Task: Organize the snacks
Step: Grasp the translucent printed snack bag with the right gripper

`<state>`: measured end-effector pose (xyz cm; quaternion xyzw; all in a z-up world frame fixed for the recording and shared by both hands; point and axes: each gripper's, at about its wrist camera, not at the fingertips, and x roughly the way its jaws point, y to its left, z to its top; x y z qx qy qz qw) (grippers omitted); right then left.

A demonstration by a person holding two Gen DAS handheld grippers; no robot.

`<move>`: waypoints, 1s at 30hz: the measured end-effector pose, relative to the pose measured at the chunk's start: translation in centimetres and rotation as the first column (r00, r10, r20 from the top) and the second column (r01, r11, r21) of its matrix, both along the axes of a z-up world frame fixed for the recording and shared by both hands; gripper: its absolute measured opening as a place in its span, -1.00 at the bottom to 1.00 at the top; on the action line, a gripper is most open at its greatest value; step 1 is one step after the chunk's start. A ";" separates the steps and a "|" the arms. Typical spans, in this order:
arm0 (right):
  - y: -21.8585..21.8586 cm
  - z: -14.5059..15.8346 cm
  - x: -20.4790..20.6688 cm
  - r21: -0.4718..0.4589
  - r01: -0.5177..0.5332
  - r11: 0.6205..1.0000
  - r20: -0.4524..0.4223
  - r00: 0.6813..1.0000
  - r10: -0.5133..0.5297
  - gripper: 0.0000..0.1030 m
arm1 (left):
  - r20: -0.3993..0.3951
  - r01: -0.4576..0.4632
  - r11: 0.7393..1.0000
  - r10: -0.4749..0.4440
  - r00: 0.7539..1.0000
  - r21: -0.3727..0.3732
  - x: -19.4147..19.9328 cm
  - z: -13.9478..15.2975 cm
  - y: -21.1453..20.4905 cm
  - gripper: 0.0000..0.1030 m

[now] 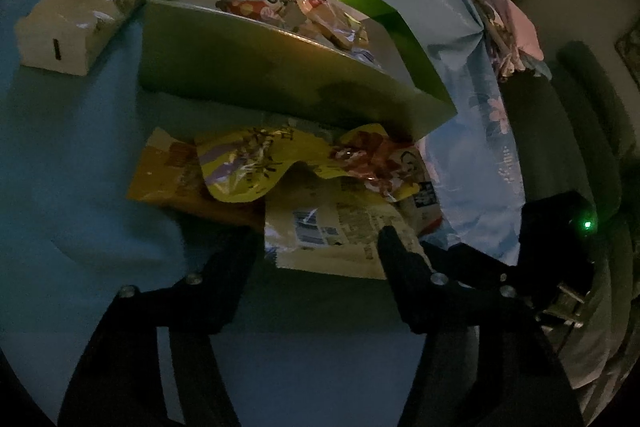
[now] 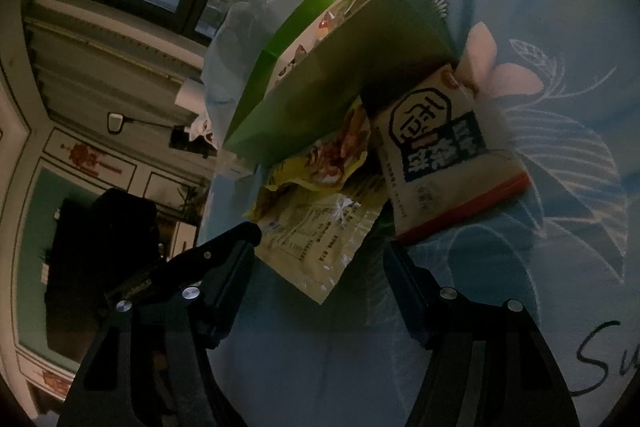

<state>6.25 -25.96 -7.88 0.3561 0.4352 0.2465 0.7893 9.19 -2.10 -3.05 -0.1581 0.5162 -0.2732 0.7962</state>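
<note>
Dim light. I have both tongs over a bed sheet (image 2: 520, 287), pale blue with a printed pink flower.

Left tongs (image 1: 316, 239): jaws apart, straddling the near edge of a pale snack packet (image 1: 332, 227) lying back-side up, its printed label showing. The right finger's tip lies over the packet's corner at 5 o'clock; whether the pads press on it I cannot tell.

Right tongs (image 2: 320, 247): jaws standing open, nothing between them. The same pale packet lies just ahead of the left finger.

A crumpled yellow wrapper (image 1: 256, 163) lies on top of the pale packet's far end, at 12 o'clock from the left tongs. An orange packet (image 1: 168, 175) sits under it at 10 o'clock.

A green box (image 1: 280, 75), open-topped, stands just beyond the pile, with several snack packs (image 1: 304, 15) inside. A white carton (image 1: 80, 23) lies at 10 o'clock from the box, apart from it.

In the right view a cream bag (image 2: 444, 151) with blue lettering and a red bottom edge rests against the box corner, at 1 o'clock from the right tongs.
</note>
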 end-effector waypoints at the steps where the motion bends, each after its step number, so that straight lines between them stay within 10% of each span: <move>1: 0.1 -0.1 0.0 0.002 -0.001 1.000 0.001 1.000 0.001 0.34 | -0.007 0.003 1.000 -0.003 1.000 -0.011 0.1 -0.1 -0.1 -0.01; 12: 0.1 -0.6 0.3 0.029 0.011 1.000 0.009 1.000 -0.011 0.03 | -0.014 -0.003 0.999 0.003 1.000 -0.035 0.7 0.0 0.0 -0.35; 21: 0.6 -0.3 0.5 -0.055 0.020 0.998 0.029 0.999 -0.019 -0.68 | 0.014 0.034 0.999 -0.034 0.999 -0.012 0.4 -0.1 0.0 -0.71; 30: 1.5 0.5 -0.5 -0.070 -0.014 0.997 0.057 0.998 0.018 -0.78 | 0.054 0.071 0.997 -0.072 0.996 0.020 -1.6 0.0 -0.2 -0.72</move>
